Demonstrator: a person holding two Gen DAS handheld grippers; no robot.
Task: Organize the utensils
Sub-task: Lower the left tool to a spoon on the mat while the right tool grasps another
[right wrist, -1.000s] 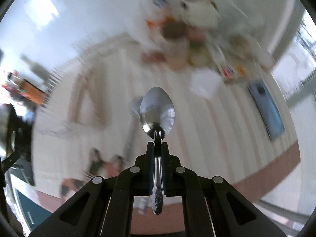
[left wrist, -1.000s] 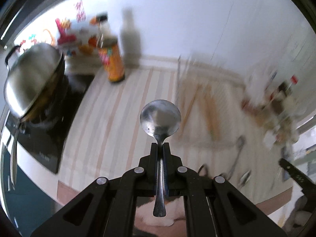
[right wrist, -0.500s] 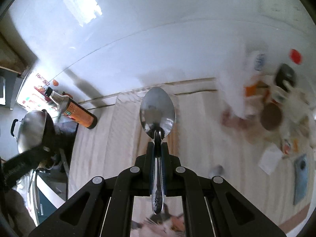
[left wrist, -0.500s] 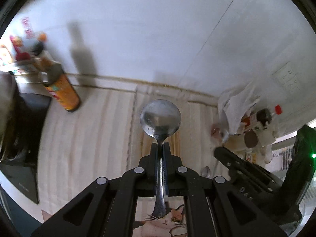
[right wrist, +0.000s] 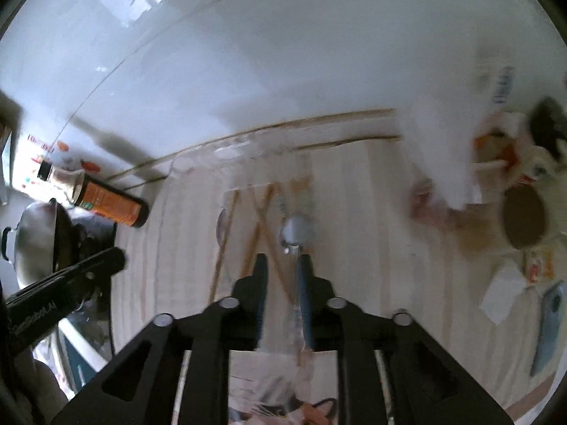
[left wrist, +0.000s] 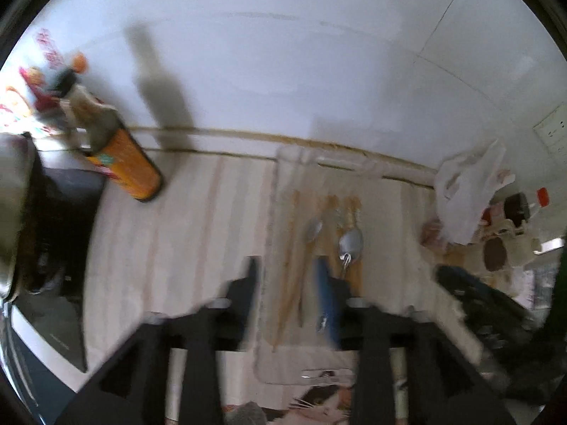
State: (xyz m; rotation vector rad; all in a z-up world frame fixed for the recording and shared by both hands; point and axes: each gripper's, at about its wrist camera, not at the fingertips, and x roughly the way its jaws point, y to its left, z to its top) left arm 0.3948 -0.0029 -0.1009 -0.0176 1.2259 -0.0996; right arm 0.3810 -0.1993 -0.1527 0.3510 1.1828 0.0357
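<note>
A clear tray on the striped counter holds wooden chopsticks and two steel spoons. My left gripper hangs over it, jaws opening, nothing pressed between them; a small spoon lies under the gap. A second spoon lies just right of the left gripper's right finger. In the right wrist view my right gripper is also opening above the tray. That spoon's bowl sits just ahead of its fingertips, its blurred handle loose in the gap. The other spoon and chopsticks lie to its left.
An orange-labelled bottle stands left of the tray by the wall, beside a black stove with a steel pot. A white plastic bag, jars and a phone crowd the right. A cat picture lies at the near edge.
Both grippers held a spoon shut a second ago and swung over the tray. Now both sets of jaws have parted and the spoons have left the grips, down at the tray.
</note>
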